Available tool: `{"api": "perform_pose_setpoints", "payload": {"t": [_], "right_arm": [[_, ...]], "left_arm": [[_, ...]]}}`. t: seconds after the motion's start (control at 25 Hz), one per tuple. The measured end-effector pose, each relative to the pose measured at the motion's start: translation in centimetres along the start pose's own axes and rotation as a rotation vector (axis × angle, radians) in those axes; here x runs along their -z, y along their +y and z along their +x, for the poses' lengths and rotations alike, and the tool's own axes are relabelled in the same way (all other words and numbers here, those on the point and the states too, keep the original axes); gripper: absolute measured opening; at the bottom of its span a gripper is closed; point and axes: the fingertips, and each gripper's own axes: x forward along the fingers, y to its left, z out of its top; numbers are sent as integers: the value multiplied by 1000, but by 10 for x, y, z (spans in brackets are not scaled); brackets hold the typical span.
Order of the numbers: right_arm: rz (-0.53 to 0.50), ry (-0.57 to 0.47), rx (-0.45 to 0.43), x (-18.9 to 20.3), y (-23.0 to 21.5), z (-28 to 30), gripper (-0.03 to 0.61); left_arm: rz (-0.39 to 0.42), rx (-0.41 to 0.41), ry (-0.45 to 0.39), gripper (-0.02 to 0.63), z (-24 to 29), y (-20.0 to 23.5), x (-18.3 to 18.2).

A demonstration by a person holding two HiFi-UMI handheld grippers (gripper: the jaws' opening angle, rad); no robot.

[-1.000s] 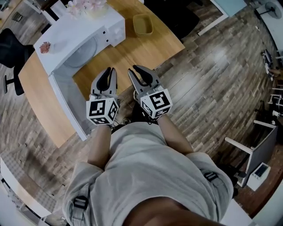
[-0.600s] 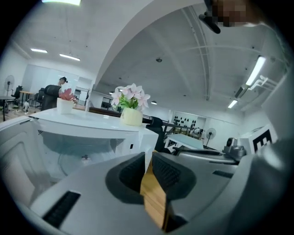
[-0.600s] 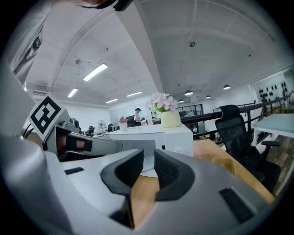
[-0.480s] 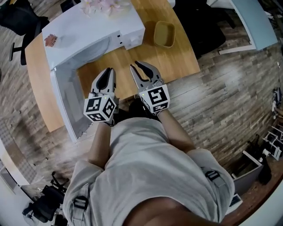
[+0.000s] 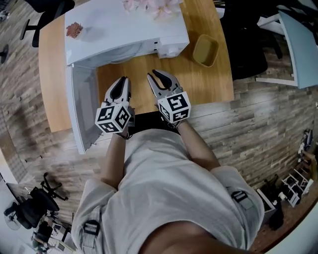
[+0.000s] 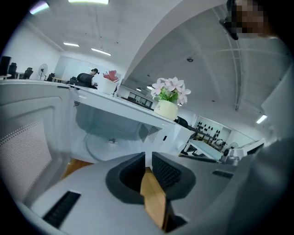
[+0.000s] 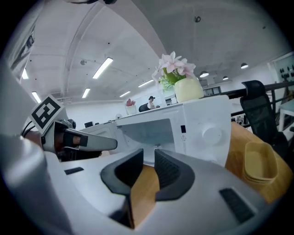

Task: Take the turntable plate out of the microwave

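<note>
Starting with the head view: holding the left claw (image 5: 120, 80) and the right claw (image 5: 159, 75) side by side above the front part of the counter (image 5: 216, 82), both pointing at the microwave (image 5: 124, 25). Seeing the microwave door (image 5: 79, 109) swung open, hanging out past the counter's front edge, just left of the left claw. Spotting a pot of pink flowers (image 5: 151, 6) on the microwave's top, a small red thing (image 5: 74, 29) at that top's left end, and a yellow dish (image 5: 205, 49) on the counter just right of the microwave, toward the right edge.

Switching to the left gripper view: showing the jaws only narrowly apart, gripping nothing, just counter wood in the gap. Looking straight into the open cavity and finding the turntable plate (image 6: 108, 146) lying flat on the cavity floor, inside the microwave and clear of the claw.

Over to the right gripper view: showing a narrow gap here too, slightly wider, again holding nothing but a view of wood. Catching the left claw's marker cube (image 7: 46, 112) at the left, the microwave's round knob (image 7: 212, 134) beyond the tips, and the yellow dish near the counter's right edge.
</note>
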Motion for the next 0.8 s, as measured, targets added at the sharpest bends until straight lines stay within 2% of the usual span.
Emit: {"api": "perform_pose_setpoints", "payload": {"t": [0.16, 0.32, 0.4, 0.8], "right_arm": [[39, 50, -32, 13, 2, 23, 84], [18, 99, -54, 26, 7, 48, 87], [42, 120, -65, 33, 10, 59, 89], [358, 190, -61, 71, 3, 116, 91]], "left_arm": [[-46, -27, 7, 58, 7, 23, 9], [-72, -36, 10, 58, 21, 46, 17], [-90, -39, 22, 61, 29, 56, 23], [-228, -55, 64, 71, 66, 102, 47]]}}
